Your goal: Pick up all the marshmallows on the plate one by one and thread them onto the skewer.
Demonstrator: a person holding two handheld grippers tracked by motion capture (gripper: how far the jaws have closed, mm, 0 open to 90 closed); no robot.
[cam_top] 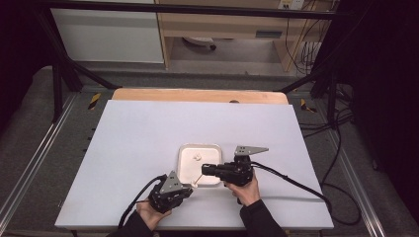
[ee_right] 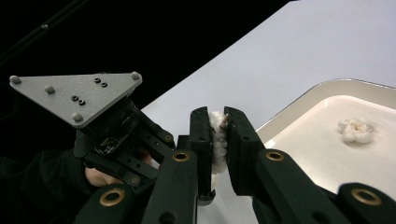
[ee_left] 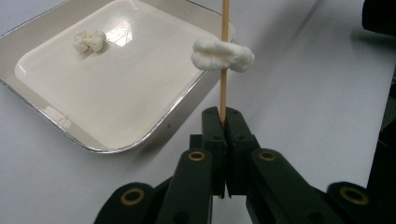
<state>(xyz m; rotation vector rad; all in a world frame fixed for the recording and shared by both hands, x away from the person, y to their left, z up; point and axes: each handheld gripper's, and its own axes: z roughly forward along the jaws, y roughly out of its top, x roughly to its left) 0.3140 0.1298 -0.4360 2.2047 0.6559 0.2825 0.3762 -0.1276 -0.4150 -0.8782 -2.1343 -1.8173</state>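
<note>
So, from the high camera, a person sat at a white table (cam_top: pixel 148 138) with a tool in each hand. The left gripper (cam_top: pixel 190 186) sat near the front edge of the table, just left of a white tray (cam_top: pixel 184 154). It held a thin wooden stick (cam_top: pixel 197 178) that pointed up and to the right, over the front corner of the tray. The right gripper (cam_top: pixel 206 170) lay over the right side of the tray and pointed left, toward the stick. One small white lump (cam_top: pixel 197 157) lay inside the tray, close to its far edge. Both hands were near each other.

Next, the left gripper view looked along its own two black jaws. They were squeezed together on the bottom of the stick (ee_left: pixel 224 60), which stood straight up. A soft white piece (ee_left: pixel 222 54) was stuck on the stick, partway up, and it hung in the air over the near corner of the tray (ee_left: pixel 60 123). The other white lump (ee_left: pixel 89 41) sat in the tray near the far side, well apart from the stick.

Last, the right gripper view showed its jaws pressed on a soft white piece (ee_right: pixel 217 135), which was squashed between them. The left gripper (ee_right: pixel 116 140) with its grey plate was just behind, on the left. The tray (ee_right: pixel 299 107) was on the right, with the white lump (ee_right: pixel 357 130) lying in it.
</note>
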